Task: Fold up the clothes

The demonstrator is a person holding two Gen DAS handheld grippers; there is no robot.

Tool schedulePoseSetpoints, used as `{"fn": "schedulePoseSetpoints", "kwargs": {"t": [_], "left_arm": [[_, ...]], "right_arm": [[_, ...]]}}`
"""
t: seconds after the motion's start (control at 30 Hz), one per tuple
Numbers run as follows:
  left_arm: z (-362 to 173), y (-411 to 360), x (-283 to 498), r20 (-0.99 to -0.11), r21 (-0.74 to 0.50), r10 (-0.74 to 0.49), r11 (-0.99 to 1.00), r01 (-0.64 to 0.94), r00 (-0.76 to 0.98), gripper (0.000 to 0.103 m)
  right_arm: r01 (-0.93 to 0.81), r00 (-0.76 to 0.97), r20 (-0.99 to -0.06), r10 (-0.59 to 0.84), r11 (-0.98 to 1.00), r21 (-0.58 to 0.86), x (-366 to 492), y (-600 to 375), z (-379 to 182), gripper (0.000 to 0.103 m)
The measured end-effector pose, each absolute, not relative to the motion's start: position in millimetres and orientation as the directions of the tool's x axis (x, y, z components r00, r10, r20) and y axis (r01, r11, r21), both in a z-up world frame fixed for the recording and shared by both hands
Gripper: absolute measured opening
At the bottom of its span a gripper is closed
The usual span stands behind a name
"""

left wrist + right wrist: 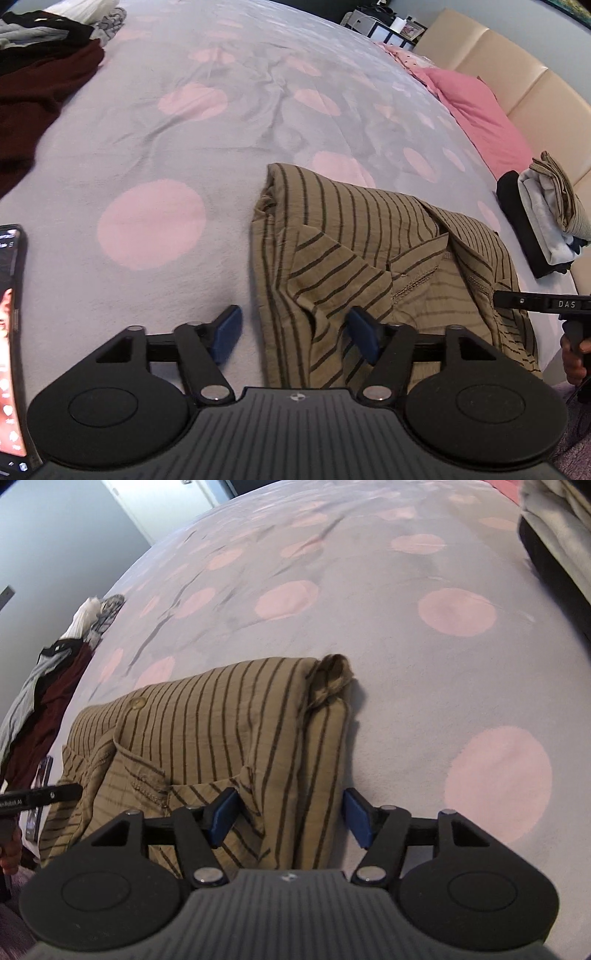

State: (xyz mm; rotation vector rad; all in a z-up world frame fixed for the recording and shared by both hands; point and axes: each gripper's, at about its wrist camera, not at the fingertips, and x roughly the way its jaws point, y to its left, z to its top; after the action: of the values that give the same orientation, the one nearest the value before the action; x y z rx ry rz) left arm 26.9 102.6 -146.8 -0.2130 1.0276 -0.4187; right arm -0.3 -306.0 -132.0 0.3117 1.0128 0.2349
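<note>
Left wrist view: olive-tan striped shirt (369, 266) lying on grey bedspread (221, 147) with pink dots, near edge of bed, right of centre; folded into rough rectangle, thin dark stripes, crumpled layers, stitched hem showing on top flap, far-left corner bunched. Left gripper (293, 334) jaws well apart, nothing held; left blue pad over bare bedspread, right pad over shirt's near-left part, contact hard to tell. Right gripper (496, 298) poking in from right edge, only one black finger tip visible over shirt's right side, rest cut off; hand (574, 354) on its handle partly out of frame. Folded stack (546, 214) far right by beige headboard (517, 81), pink pillow (480, 110) beyond. Maroon and grey clothes pile (37, 74) far left, cut by frame. Phone (11, 332) at left edge, screen lit, mostly cropped. Right wrist view: same shirt (207, 738) left of centre, near bed edge, button visible on top, small wadded bit at far-right corner. Right gripper (288, 818) jaws wide apart, straddling shirt's near-right folded edge, pads not pressing, nothing gripped. Left gripper (79, 788) finger entering at left, mostly cropped. Clothes pile (44, 686) far left; stack (554, 535) top right blurred, cut off.
</note>
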Motion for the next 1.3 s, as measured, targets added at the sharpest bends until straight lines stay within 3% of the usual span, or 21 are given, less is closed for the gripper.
{"fn": "schedulePoseSetpoints", "kwargs": {"t": [0.13, 0.23, 0.3, 0.57, 1.3], "left_arm": [[-148.9, 93.3, 27.2, -0.777, -0.337, -0.422, 0.906, 0.257, 0.467, 0.069], [-148.9, 87.8, 25.8, -0.768, -0.316, -0.413, 0.909, 0.271, 0.490, 0.067], [-147.4, 83.1, 24.6, -0.763, -0.296, -0.407, 0.911, 0.288, 0.502, 0.061], [-139.7, 76.1, 24.0, -0.747, -0.292, -0.419, 0.904, 0.312, 0.516, 0.018], [-82.3, 69.3, 5.0, -0.626, -0.269, -0.459, 0.886, 0.378, 0.630, 0.011]], "right_arm": [[-0.088, 0.507, -0.790, 0.345, 0.932, 0.350, 5.3, -296.8, -136.8, 0.063], [-0.097, 0.501, -0.789, 0.355, 0.929, 0.357, 8.7, -293.5, -137.6, 0.054], [-0.096, 0.497, -0.787, 0.367, 0.924, 0.370, 9.2, -294.0, -137.6, 0.048], [-0.116, 0.504, -0.757, 0.416, 0.901, 0.418, 3.5, -292.2, -132.2, 0.015], [-0.184, 0.664, -0.602, 0.443, 0.877, 0.443, -22.6, -299.3, -68.2, 0.011]]}}
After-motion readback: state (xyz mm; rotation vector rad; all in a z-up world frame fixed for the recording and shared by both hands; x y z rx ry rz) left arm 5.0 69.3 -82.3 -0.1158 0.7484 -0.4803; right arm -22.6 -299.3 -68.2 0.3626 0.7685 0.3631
